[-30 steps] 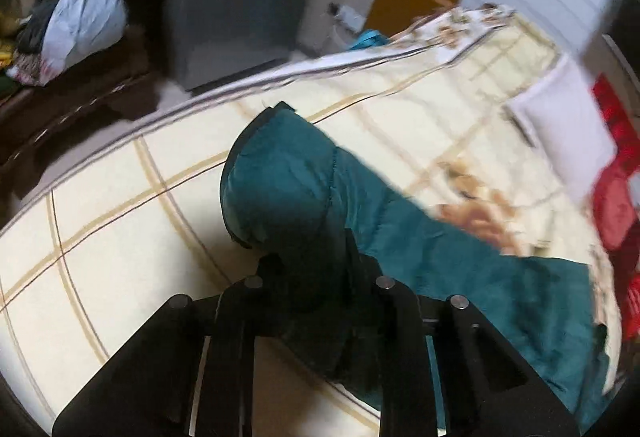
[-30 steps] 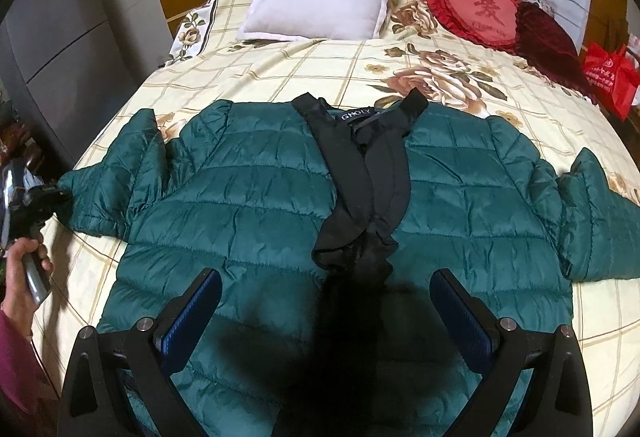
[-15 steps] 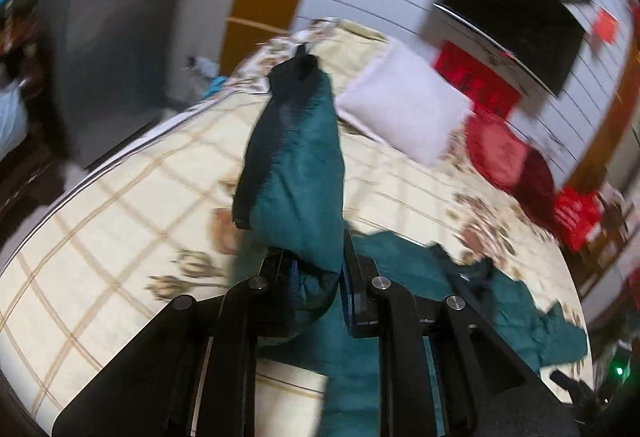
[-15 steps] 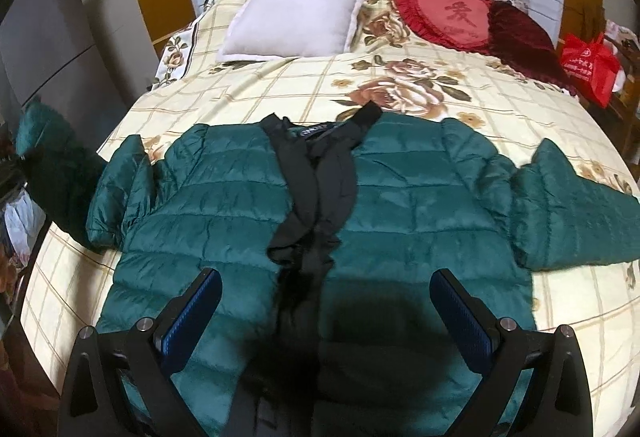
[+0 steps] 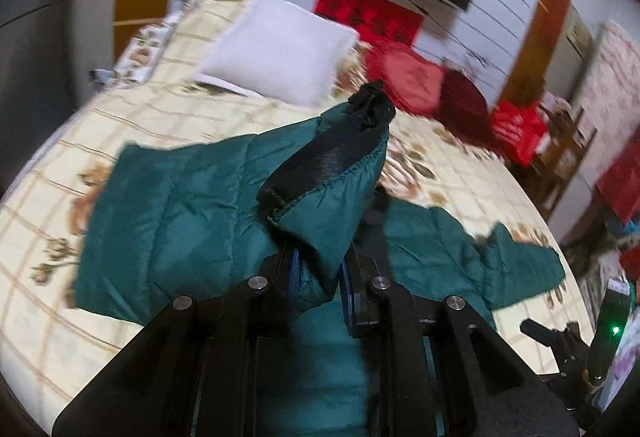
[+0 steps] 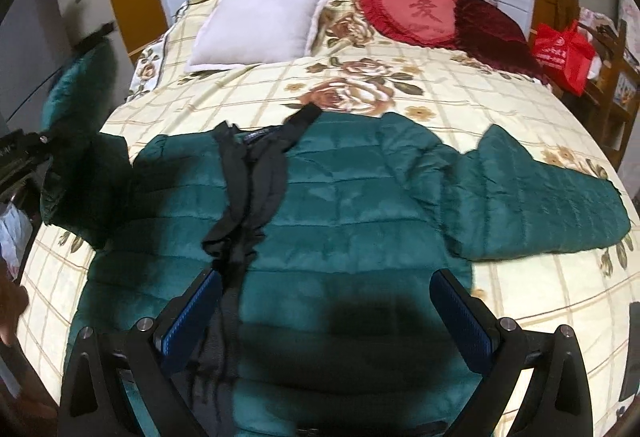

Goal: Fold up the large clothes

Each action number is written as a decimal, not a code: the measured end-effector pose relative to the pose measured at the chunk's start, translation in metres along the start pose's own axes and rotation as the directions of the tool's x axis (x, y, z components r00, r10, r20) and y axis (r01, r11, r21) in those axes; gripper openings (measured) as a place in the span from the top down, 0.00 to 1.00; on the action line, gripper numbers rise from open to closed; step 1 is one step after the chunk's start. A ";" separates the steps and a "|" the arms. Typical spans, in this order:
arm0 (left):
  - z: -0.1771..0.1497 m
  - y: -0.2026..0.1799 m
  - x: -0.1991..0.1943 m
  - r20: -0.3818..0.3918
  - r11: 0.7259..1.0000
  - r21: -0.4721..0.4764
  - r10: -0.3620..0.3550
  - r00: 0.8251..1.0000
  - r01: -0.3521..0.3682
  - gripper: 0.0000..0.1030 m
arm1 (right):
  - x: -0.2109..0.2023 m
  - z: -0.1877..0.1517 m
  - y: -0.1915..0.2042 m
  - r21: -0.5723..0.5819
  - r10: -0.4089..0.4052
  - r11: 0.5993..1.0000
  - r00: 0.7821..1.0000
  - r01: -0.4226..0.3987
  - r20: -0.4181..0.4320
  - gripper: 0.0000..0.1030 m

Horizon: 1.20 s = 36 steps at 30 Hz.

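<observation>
A dark green puffer jacket (image 6: 352, 213) with black lining lies spread front-up on the bed (image 6: 500, 93); it also shows in the left wrist view (image 5: 168, 221). My left gripper (image 5: 320, 269) is shut on the cuff end of the jacket's left sleeve (image 5: 332, 173) and holds it raised above the jacket body. In the right wrist view the raised sleeve (image 6: 76, 141) shows at the far left. My right gripper (image 6: 324, 313) is open and empty over the jacket's lower hem. The other sleeve (image 6: 560, 197) lies flat, stretched to the right.
A white pillow (image 6: 260, 25), a red heart cushion (image 6: 416, 17) and a dark red cushion (image 6: 492, 29) lie at the head of the bed. A red bag (image 6: 564, 49) stands at the right. A grey cabinet (image 6: 36, 37) is at the left.
My left gripper has lifted the sleeve off the bed edge and swung it up and inward over the jacket. My right gripper stays open, pulled back slightly over the hem.
</observation>
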<state>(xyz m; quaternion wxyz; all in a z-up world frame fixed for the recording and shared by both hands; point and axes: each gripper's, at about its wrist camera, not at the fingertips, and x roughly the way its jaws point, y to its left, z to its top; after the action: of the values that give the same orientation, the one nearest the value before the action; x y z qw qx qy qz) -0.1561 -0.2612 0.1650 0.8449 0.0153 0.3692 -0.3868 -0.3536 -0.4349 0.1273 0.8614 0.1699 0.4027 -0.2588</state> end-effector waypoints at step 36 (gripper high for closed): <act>-0.032 0.032 -0.003 -0.136 0.998 0.030 -0.052 0.989 0.056 0.34 | 0.089 0.015 -0.022 0.159 0.080 0.986 0.986 -0.057 -0.144 0.31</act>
<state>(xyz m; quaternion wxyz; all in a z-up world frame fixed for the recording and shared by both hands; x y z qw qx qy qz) -0.1558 -0.2272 0.1350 0.8068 0.0459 0.4191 -0.4139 -0.3085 -0.4876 0.0652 0.8214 0.2688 0.4387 -0.2461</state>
